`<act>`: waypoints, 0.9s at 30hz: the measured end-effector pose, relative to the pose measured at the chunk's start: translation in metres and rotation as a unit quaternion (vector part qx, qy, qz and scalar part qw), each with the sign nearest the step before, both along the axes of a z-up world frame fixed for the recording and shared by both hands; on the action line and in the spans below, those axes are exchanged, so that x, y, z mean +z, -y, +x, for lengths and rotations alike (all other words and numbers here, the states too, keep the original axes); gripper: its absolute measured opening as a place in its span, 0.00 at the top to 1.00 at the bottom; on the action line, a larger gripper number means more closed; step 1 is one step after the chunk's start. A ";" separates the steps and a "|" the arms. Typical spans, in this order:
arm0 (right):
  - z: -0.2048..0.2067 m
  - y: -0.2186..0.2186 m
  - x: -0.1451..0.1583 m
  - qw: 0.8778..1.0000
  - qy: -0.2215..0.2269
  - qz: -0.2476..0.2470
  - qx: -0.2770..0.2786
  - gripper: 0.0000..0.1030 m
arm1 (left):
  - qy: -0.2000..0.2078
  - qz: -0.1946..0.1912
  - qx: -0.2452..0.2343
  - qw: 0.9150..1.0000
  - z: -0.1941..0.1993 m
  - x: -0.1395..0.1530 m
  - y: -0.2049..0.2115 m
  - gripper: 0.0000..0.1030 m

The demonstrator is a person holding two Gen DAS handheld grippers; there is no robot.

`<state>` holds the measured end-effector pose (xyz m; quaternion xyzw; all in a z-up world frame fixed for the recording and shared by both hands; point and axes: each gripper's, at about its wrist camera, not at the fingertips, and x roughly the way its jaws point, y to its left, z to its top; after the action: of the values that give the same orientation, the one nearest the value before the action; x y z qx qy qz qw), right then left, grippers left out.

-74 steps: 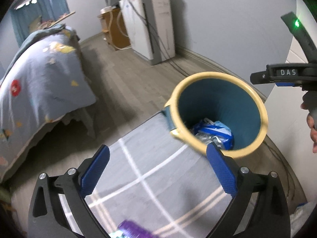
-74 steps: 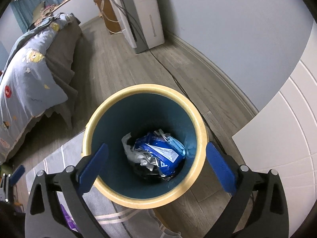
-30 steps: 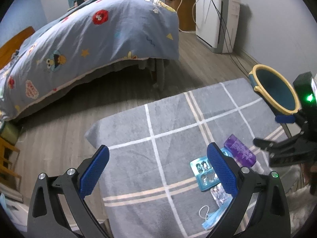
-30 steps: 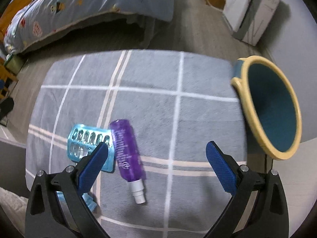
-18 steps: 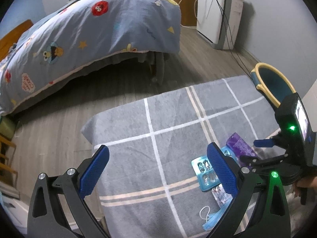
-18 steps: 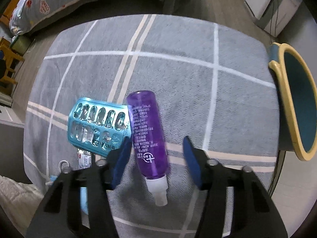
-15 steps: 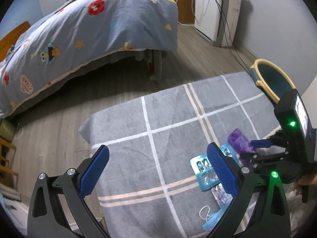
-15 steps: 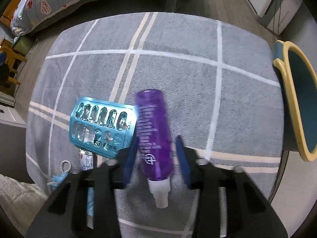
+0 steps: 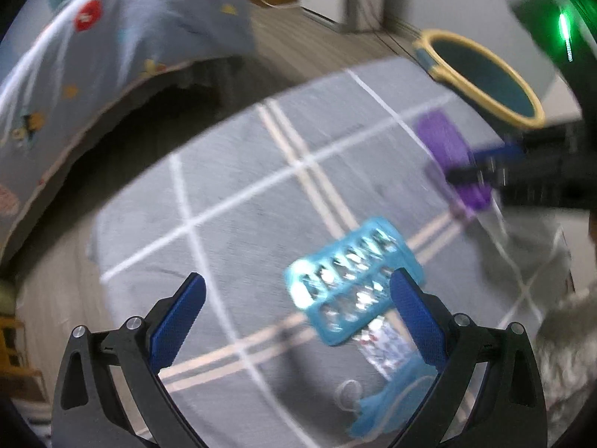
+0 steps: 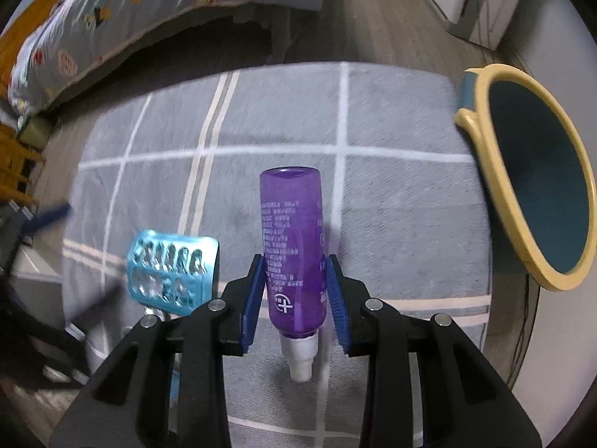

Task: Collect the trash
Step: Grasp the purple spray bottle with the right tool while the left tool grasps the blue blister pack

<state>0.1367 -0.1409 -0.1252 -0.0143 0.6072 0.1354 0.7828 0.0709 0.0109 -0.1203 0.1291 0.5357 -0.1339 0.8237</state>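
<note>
My right gripper [image 10: 296, 295] is shut on a purple spray bottle [image 10: 293, 242] and holds it just above the grey checked rug [image 10: 391, 224]. The bottle also shows in the left wrist view [image 9: 451, 156], gripped between blue fingers [image 9: 496, 153]. A blue blister pack [image 9: 350, 287] lies on the rug just ahead of my open, empty left gripper [image 9: 298, 313]; it also shows in the right wrist view [image 10: 171, 272]. A small foil packet [image 9: 384, 343] and a blue face mask [image 9: 388, 407] lie beside it. The teal bin with a yellow rim [image 10: 530, 186] stands at the rug's right edge.
A bed with a blue patterned cover [image 9: 93, 56] stands beyond the rug. A white appliance with cables [image 10: 474, 0] stands by the far wall. Wooden furniture [image 10: 18, 164] shows at the left edge. Wood floor [image 10: 373, 37] surrounds the rug.
My right gripper has closed on the purple bottle and lifted it slightly. My left gripper has moved forward and lower toward the blister pack.
</note>
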 end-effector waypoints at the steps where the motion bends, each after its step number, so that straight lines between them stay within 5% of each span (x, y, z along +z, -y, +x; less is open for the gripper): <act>1: 0.003 0.003 0.004 1.000 0.006 0.006 -0.006 0.68 | -0.015 -0.007 -0.010 1.000 -0.001 -0.006 0.005 0.05; 10: 0.015 0.023 0.032 0.998 0.045 0.033 -0.026 0.69 | -0.053 0.077 -0.076 0.993 -0.008 -0.050 0.039 0.05; 23: 0.029 0.038 0.063 0.994 0.091 0.061 -0.028 0.69 | -0.054 0.016 -0.012 0.998 0.033 -0.052 0.030 0.06; 27: 0.029 0.038 0.065 0.994 0.091 0.063 -0.023 0.69 | -0.057 -0.010 0.008 0.998 0.040 -0.050 0.023 0.26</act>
<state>0.1653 -0.1794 -0.0603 0.0371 0.5235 0.1534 0.8373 0.1110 -0.0125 -0.1703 0.1083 0.5813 -0.1398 0.7943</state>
